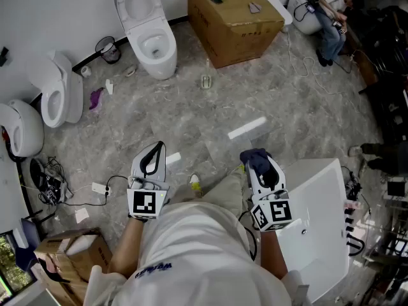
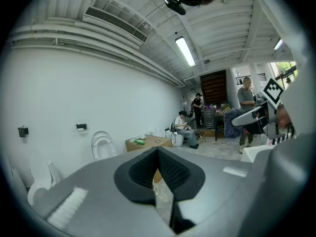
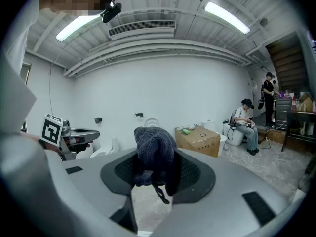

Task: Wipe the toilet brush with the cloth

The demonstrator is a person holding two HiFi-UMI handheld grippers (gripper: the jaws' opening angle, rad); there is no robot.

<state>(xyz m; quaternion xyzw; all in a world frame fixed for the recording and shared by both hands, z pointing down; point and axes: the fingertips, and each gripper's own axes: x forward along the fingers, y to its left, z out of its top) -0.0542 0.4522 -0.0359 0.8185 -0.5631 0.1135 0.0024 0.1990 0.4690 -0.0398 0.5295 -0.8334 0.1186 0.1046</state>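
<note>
Left gripper: jaws pressed together, nothing between them; held above the grey stone floor.
Toilet: white, lid up, by the wall beyond the left gripper.
Cardboard box: right of the toilet, small items on top.
Right gripper: jaws clamped on the cloth, which is dark blue, bunched, and sticks out past the pads.
White panel: flat, just right of the right gripper.
</note>
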